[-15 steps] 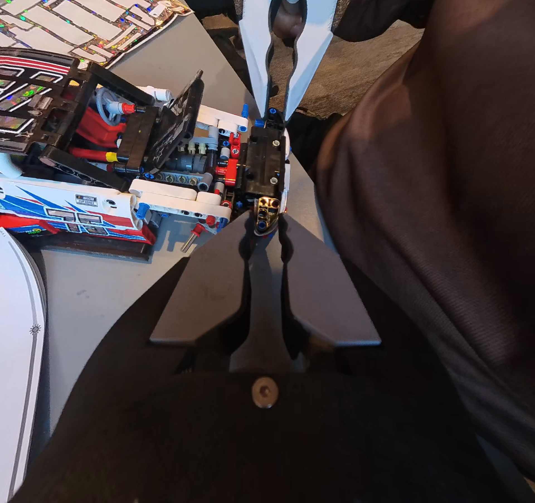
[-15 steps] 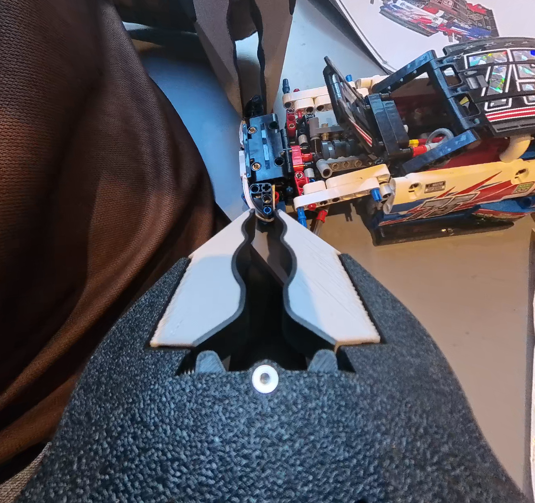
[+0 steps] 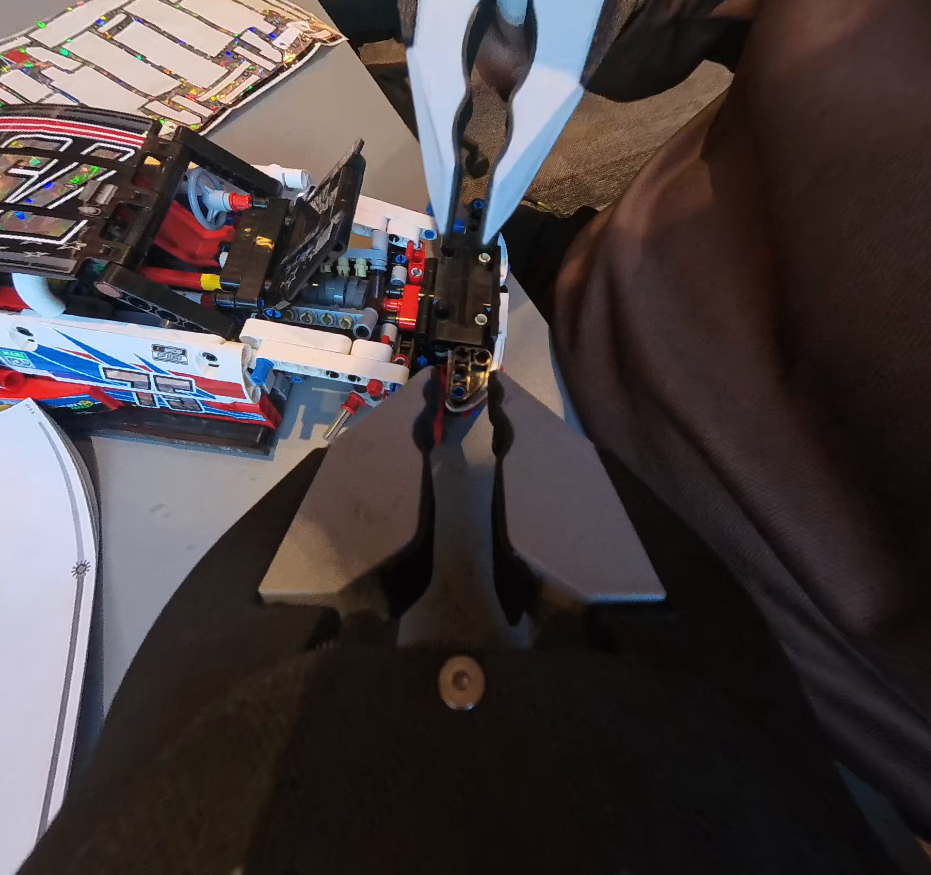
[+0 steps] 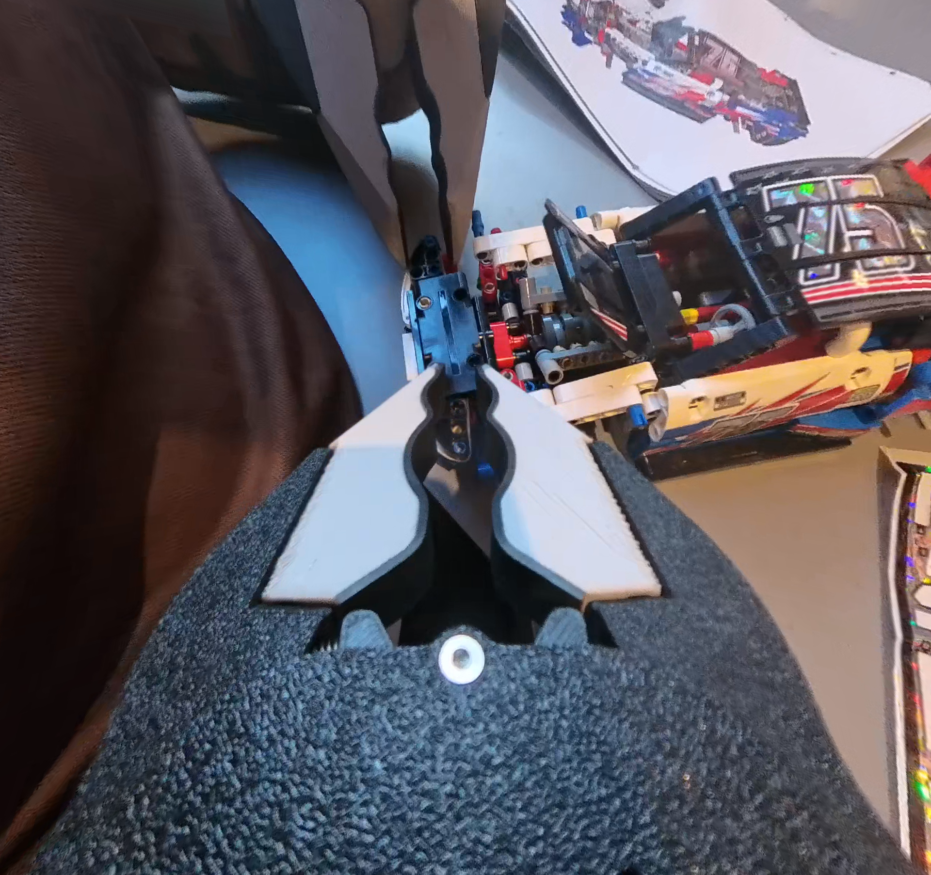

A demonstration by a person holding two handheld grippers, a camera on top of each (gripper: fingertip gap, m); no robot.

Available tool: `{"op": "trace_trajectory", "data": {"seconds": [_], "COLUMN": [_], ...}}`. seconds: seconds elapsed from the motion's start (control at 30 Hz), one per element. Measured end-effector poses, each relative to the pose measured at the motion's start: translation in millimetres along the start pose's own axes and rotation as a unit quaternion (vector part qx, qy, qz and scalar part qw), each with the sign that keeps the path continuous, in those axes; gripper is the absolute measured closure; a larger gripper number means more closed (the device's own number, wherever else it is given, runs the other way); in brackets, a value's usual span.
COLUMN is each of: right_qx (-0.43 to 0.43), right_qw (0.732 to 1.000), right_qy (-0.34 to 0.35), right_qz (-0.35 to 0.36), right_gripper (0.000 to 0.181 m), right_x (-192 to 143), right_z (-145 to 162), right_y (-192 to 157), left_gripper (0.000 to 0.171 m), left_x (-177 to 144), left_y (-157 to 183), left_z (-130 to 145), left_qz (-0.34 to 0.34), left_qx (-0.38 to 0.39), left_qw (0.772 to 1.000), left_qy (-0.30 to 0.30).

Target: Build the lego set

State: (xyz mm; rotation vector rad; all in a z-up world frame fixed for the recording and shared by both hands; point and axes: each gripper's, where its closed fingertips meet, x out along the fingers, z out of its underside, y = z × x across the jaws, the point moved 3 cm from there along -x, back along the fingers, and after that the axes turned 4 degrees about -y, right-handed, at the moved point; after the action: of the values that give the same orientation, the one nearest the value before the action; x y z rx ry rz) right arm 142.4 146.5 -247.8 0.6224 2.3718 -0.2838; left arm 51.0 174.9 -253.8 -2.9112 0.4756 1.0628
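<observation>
Bracing the front end of one partly built red, white and blue brick race car point(image 3: 151, 367), nose at the near edge of the grey desk point(image 3: 201, 523). Left gripper point(image 3: 461, 382) narrowed to a small gap around a small black holed beam point(image 3: 466, 372) on one side of the black front block point(image 3: 466, 292); contact likely but not certain. Right gripper point(image 4: 458, 377) likewise close-set around the block's opposite end, over a matching black holed beam point(image 4: 457, 422); firm pinch not confirmed. Risks, as judged: uneven squeeze from the two sides skewing the block or popping its blue pins; a slip nudging the car off the desk edge toward the person's lap. Count: one car, two grippers, two holed beams, one foil sticker sheet point(image 3: 151, 45), one open instruction booklet point(image 4: 705, 70).
</observation>
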Motion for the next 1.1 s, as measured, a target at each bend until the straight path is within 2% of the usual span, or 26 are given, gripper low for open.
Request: {"op": "trace_trajectory", "data": {"seconds": [0.33,0.6,1.1], "right_qx": [0.000,-0.007,-0.015], "right_qw": [1.000,1.000,0.999], "right_qy": [-0.014,-0.021,-0.037], "right_qz": [0.002,0.008,0.018], "right_gripper": [0.168,0.168,0.169], "right_x": [0.1,0.1,1.4], "right_z": [0.0,-0.7,-1.2], "right_y": [0.3,-0.6,0.4], "left_gripper": [0.155,0.156,0.157], "left_x": [3.6,10.2,11.8], "left_y": [2.1,-0.9,-1.5], "left_z": [-14.8,-13.6,-13.6], "left_qz": [-0.003,-0.012,-0.017], "left_qx": [0.018,0.035,0.039], "left_qw": [1.000,0.999,0.999], "left_qy": [0.010,-0.007,-0.001]}}
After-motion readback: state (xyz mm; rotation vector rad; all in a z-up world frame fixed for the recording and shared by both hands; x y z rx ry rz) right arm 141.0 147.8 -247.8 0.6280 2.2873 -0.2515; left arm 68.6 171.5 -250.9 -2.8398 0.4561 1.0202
